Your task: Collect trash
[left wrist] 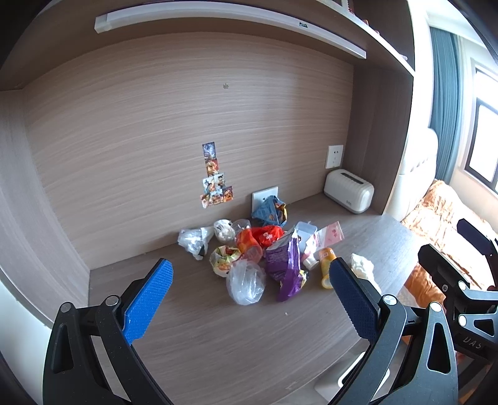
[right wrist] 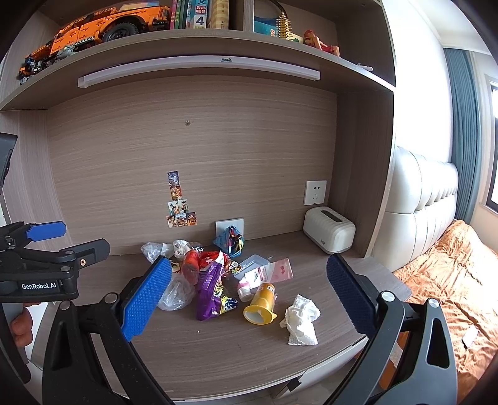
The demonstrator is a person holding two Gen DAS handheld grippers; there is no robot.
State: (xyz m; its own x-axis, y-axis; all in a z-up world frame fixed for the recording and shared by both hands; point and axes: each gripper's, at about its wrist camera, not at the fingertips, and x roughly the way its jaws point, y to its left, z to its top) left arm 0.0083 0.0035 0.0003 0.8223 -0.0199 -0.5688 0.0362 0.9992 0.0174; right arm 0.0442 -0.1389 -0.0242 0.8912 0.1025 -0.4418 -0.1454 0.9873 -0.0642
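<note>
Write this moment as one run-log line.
left gripper: open, empty | right gripper: open, empty | crumpled white tissue: untouched on wooden desk

Clear plastic bag point(right wrist: 176, 293) partly behind blue fingertip point(right wrist: 146, 299), orange toy truck point(right wrist: 93, 28) cut by top edge

— What surrounds the desk point(right wrist: 280, 358)?
— Wood-grain back panel point(right wrist: 218, 149), a shelf point(right wrist: 199, 46) with a light bar point(right wrist: 199, 70) beneath.
— To the right?
— A padded headboard point(right wrist: 420, 205), orange bedding point(right wrist: 451, 271), a bright window point(left wrist: 485, 137).
</note>
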